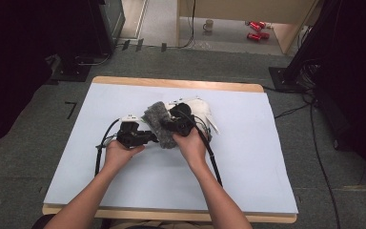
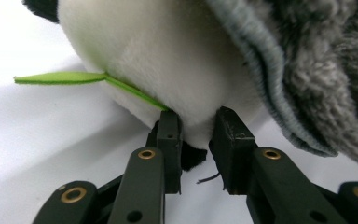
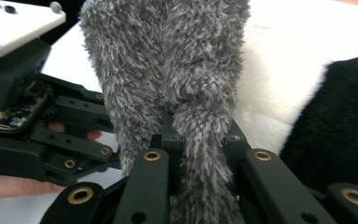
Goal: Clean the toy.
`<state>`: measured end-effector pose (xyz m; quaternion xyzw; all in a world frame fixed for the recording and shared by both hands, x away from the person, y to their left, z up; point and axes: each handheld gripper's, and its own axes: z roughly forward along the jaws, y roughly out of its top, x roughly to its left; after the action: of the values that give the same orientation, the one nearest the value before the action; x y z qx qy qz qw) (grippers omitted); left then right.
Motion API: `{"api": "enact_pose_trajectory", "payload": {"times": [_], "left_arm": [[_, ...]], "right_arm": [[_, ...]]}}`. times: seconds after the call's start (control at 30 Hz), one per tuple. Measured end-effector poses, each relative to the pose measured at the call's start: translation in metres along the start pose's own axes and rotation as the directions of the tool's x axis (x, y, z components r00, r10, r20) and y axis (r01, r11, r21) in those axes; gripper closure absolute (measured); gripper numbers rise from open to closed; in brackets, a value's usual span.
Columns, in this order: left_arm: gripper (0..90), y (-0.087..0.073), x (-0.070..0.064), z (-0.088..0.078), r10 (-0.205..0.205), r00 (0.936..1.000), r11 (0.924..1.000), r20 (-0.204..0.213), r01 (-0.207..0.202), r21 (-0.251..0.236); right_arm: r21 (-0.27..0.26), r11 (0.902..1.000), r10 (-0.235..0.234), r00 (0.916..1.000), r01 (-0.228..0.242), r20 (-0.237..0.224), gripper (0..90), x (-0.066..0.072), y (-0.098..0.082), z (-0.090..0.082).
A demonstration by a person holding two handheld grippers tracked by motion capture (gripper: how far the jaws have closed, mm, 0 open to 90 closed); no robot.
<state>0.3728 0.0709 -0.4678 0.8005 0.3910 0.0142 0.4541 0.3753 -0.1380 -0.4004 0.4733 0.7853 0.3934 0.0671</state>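
Between my right gripper's (image 3: pixel 198 140) fingers a fuzzy grey cloth (image 3: pixel 168 60) is clamped; left gripper (image 2: pixel 198 133) pinches the white plush toy (its lower edge) (image 2: pixel 168 60).

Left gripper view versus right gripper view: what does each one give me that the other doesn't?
Left gripper view: the left tongs pinching the plush toy's white underside, with a green felt leaf sticking out sideways.

Right gripper view: the right tongs shut on a fold of the grey fuzzy cloth, the left gripper's body at the left edge, and a black plush patch.

Both: white plush, the grey cloth lying against it, and the pale table cover.
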Motion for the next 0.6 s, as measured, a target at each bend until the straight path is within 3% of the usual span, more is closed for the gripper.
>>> {"api": "enact_pose_trajectory", "payload": {"times": [0.03,0.23,0.6], "left_arm": [[77.2,0.000,-0.001,0.002,0.010,0.9998,0.9999,-0.017,-0.009,0.013],[77.8,0.000,0.001,0.003,0.007,0.9997,0.9998,-0.024,-0.006,0.018],[78.2,0.000,0.001,0.004,0.006,0.9999,1.0000,-0.016,-0.006,-0.003]], "right_arm": [[0.008,1.0000,-0.006,0.9999,0.006,0.010,77.8,-0.003,-0.001,-0.002],[0.004,1.0000,0.000,0.9985,0.000,0.054,77.7,-0.017,-0.006,-0.014],[-0.065,0.9958,0.070,0.9914,-0.063,0.110,77.8,-0.061,-0.021,-0.069]]}}
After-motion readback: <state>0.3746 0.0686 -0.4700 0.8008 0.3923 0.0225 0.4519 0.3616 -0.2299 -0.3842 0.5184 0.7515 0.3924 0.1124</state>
